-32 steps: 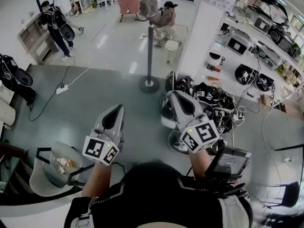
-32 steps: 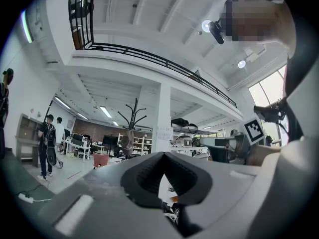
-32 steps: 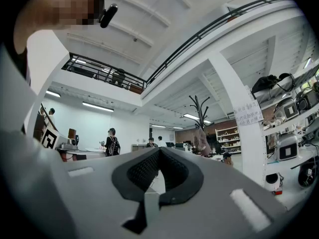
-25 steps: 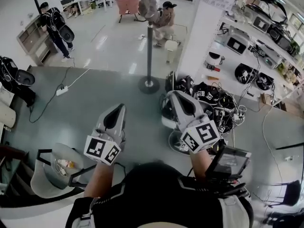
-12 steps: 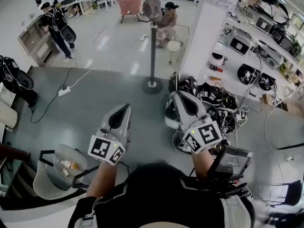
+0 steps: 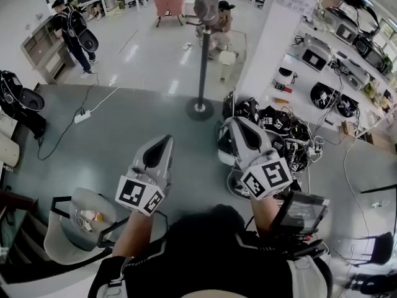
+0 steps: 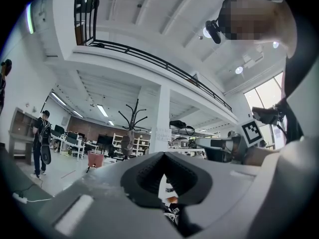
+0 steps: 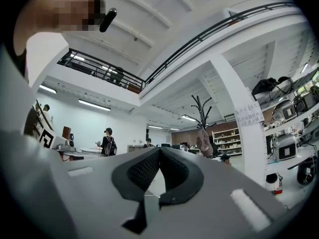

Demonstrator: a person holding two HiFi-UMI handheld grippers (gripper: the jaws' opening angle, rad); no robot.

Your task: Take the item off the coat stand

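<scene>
The coat stand (image 6: 203,54) is a dark pole on a round base, standing on the floor several steps ahead. A grey-pink item (image 6: 206,4) hangs at its top, and the hooks above it are cut off by the frame edge. My left gripper (image 6: 165,139) and right gripper (image 6: 231,128) are held low in front of the body, far short of the stand, both shut and empty. In the left gripper view, the stand (image 7: 131,126) and the item (image 7: 127,146) lie beyond the left gripper (image 7: 163,153). The right gripper view shows the stand (image 8: 201,114) and the item (image 8: 203,142) right of the right gripper (image 8: 159,149).
A white pillar (image 6: 267,36) and shelves of appliances (image 6: 329,54) line the right. Black gear and cables (image 6: 273,129) lie heaped on the floor by my right gripper. A person (image 6: 218,18) crouches behind the stand; another (image 6: 69,25) stands far left. A chair (image 6: 74,225) sits at lower left.
The stand and its item have drifted slightly right and up in the head view. Both grippers stay shut, in nearly the same place.
</scene>
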